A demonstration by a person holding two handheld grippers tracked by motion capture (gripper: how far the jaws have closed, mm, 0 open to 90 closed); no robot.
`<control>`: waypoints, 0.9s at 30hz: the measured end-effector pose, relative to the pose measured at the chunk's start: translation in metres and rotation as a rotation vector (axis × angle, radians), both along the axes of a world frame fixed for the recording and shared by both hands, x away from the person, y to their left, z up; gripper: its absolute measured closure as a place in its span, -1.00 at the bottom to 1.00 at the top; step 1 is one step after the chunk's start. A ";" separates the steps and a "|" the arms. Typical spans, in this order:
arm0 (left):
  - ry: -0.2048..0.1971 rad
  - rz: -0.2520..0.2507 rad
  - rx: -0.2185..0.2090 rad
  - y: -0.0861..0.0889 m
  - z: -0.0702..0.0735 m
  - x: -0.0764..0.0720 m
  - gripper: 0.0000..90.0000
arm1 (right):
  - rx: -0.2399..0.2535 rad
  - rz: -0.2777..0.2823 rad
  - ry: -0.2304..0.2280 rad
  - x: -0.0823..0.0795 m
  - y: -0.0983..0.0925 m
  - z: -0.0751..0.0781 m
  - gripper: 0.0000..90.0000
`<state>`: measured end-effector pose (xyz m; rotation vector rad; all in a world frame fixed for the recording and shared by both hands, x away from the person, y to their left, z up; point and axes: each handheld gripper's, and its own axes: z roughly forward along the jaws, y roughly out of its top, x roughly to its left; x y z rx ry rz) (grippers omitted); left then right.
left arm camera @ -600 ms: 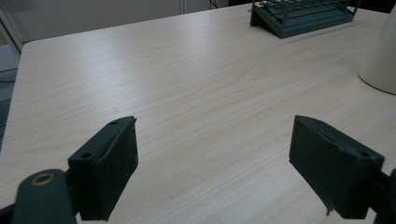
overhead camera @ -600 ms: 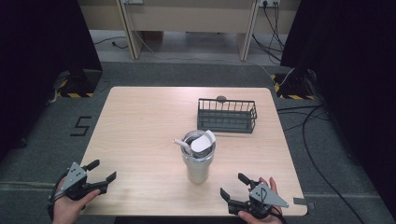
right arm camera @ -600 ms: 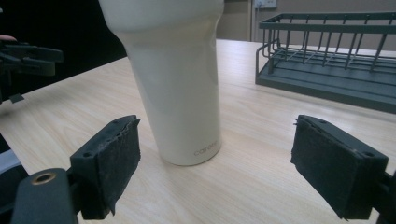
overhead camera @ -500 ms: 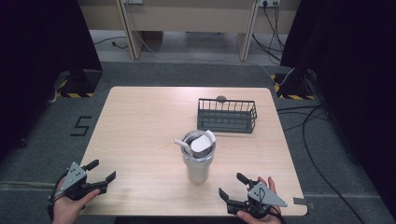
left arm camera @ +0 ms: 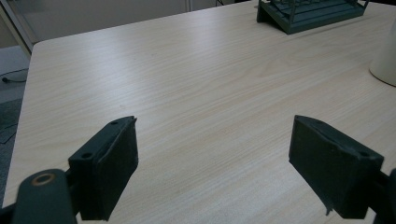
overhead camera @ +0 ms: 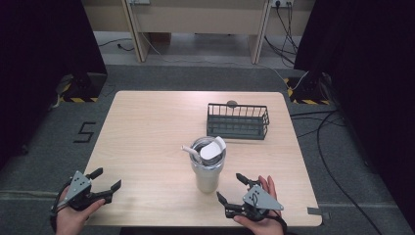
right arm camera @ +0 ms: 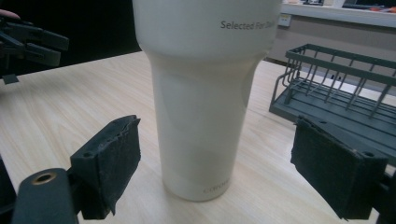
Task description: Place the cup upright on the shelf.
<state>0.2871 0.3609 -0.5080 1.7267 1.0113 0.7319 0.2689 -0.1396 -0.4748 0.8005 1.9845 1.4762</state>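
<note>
A cream tumbler (overhead camera: 208, 169) stands upright near the table's front middle, with a lid and a straw-like piece on top. Up close, the tumbler (right arm camera: 205, 98) rises just beyond my right gripper's open jaws, apart from both pads. My right gripper (overhead camera: 234, 187) is open, held at the front edge just right of the tumbler. My left gripper (overhead camera: 106, 179) is open at the front left corner, nothing between its jaws. In the left gripper view the gripper (left arm camera: 215, 163) faces bare wood, with the tumbler's base (left arm camera: 385, 56) at the right edge.
A dark wire basket (overhead camera: 238, 121) sits at the back right of the wooden table (overhead camera: 151, 127), with a small dark round object (overhead camera: 231, 103) behind it. The basket (right arm camera: 341, 88) stands right of the tumbler. The left gripper (right arm camera: 28, 39) shows far off. Cables lie on the floor.
Both grippers have shifted slightly; the left one has edged a little toward the table. The tumbler and basket have not moved.
</note>
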 end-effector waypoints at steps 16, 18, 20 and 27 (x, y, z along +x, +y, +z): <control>-0.006 -0.002 0.009 -0.002 0.001 0.000 -0.66 | -0.003 -0.001 0.010 0.026 0.023 -0.008 -0.67; -0.008 -0.002 0.010 -0.002 0.001 -0.001 -0.66 | -0.008 -0.001 0.010 0.027 0.026 -0.010 -0.67; -0.007 -0.003 0.010 -0.002 0.001 0.000 -0.66 | -0.010 0.004 0.013 0.029 0.029 -0.012 -0.68; -0.006 -0.005 0.009 -0.002 0.001 0.000 -0.66 | -0.006 0.014 0.010 0.036 0.038 -0.012 -0.69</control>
